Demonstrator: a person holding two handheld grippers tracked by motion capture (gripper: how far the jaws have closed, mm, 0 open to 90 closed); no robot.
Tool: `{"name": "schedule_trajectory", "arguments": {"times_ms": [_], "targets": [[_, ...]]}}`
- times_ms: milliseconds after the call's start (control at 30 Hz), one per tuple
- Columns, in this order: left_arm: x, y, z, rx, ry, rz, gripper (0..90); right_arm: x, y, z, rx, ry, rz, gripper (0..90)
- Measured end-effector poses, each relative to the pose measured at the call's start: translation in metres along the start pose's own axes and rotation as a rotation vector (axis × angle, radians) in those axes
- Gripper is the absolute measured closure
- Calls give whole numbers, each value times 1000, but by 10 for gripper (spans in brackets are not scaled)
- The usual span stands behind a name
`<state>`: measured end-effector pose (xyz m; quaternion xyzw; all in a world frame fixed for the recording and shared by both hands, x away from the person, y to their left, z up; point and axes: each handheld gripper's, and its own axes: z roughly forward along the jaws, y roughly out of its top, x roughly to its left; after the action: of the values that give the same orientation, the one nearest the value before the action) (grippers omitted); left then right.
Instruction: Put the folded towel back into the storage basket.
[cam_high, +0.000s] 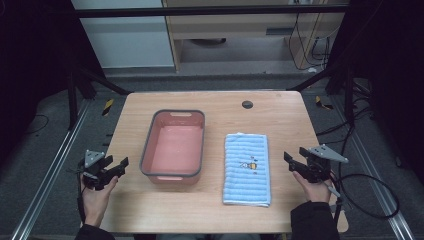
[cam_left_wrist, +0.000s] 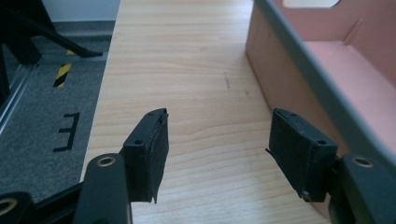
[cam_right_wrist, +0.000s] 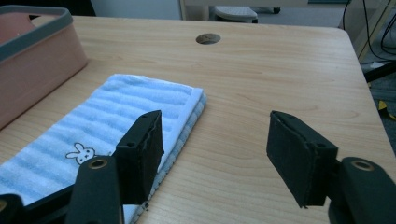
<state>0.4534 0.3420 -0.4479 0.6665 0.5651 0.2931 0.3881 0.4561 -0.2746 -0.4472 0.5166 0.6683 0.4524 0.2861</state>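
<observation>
Looking down from the high view, I see my left claw (cam_high: 119, 165) at the table's (cam_high: 210, 220) left edge and my right claw (cam_high: 294, 159) at its right edge, both with jaws spread and nothing between them. A folded blue striped towel (cam_high: 247, 170) lies flat on the table between the pink basin (cam_high: 173, 172) and the right claw, near the claw but apart from it. The basin sits just left of the towel. My forearms are cut off at the bottom edge.

Through the left gripper view, the left claw (cam_left_wrist: 219, 149) stands wide over bare wood, holding nothing. The basin's (cam_left_wrist: 299, 70) side wall runs along the right, cropped by the frame, so I cannot see its far end.

From the right gripper view, the right claw (cam_right_wrist: 215, 149) is likewise open and empty. One jaw overlaps the towel's (cam_right_wrist: 116, 112) near edge and hides part of it; whether it touches the cloth I cannot tell. A small rabbit print (cam_right_wrist: 78, 151) shows beside that jaw. The basin's corner (cam_right_wrist: 37, 51) is clipped at upper left.
</observation>
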Motion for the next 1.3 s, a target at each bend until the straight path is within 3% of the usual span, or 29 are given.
{"name": "schedule_trajectory", "arguments": {"times_ms": [167, 333, 600, 1300], "targets": [[-9, 9, -10, -24, -42, 13, 331, 1, 5, -5, -6, 19, -19, 384], [-19, 15, -18, -50, -46, 45, 337, 3, 8, -7, -9, 43, -26, 394], [-33, 23, -29, -81, -68, 57, 357, 8, 16, -10, -14, 91, -22, 396], [-83, 35, -39, -111, -183, 111, 327, 11, 33, -8, -25, 110, -40, 346]]}}
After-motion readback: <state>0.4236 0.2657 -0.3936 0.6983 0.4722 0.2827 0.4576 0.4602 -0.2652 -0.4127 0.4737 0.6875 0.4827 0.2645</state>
